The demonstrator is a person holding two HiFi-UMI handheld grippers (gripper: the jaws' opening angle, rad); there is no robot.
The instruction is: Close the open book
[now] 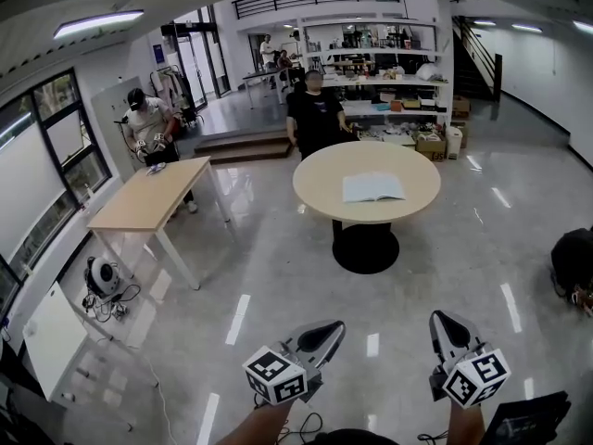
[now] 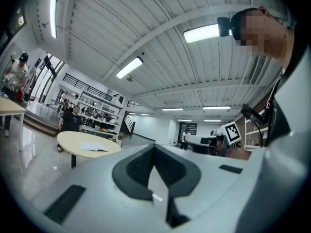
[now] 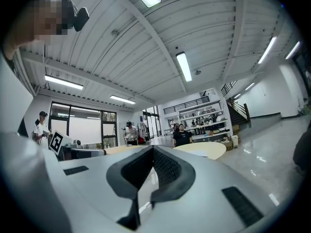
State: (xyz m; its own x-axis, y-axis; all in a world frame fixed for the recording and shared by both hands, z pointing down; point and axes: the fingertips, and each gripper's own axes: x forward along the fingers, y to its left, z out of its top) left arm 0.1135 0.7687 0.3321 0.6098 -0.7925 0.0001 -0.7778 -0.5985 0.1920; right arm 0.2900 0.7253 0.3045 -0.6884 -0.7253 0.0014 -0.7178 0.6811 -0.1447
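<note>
Round table (image 1: 320, 193) at twelve o'clock bears an open book (image 1: 373, 187). Left gripper (image 1: 332, 328) at six, right gripper (image 1: 438, 320) at five: both jaws closed together, holding nothing.

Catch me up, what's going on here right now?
A person holds the left gripper and right gripper out over the floor, both shut and empty. The open book lies flat on the round table ahead, out of reach and untouched. A bystander in black stands behind the table.

Book (image 1: 373, 187) lying on the counter (image 1: 320, 179)
A person (image 1: 315, 119) is standing behind it, a second counter (image 1: 139, 202) sitting left.
</note>
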